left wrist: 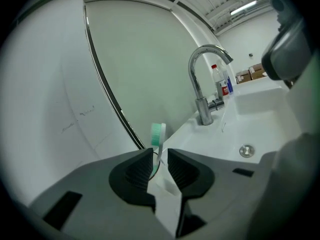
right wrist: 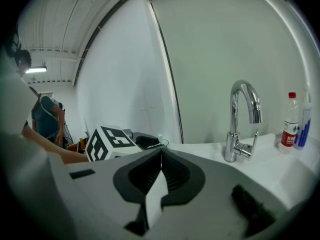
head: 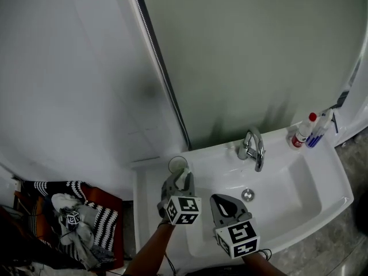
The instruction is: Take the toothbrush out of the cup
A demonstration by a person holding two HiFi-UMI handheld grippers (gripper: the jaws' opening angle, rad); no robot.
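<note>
While straddling the green-bristled toothbrush [left wrist: 158,133], upright in the cup [head: 177,164] on the washbasin's [head: 276,188] back-left corner, with left gripper [left wrist: 160,156] fingers [left wrist: 137,171] narrowly apart, best close squarely on the neck, then lift straight up, keeping the right gripper [right wrist: 161,154], fingers together and empty, clear.

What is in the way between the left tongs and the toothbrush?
Nothing that I can see. The toothbrush stands in the cup, and its stem is in the gap of the left tongs, which are open and not squeezing it. The way up above the toothbrush looks free too.
</note>
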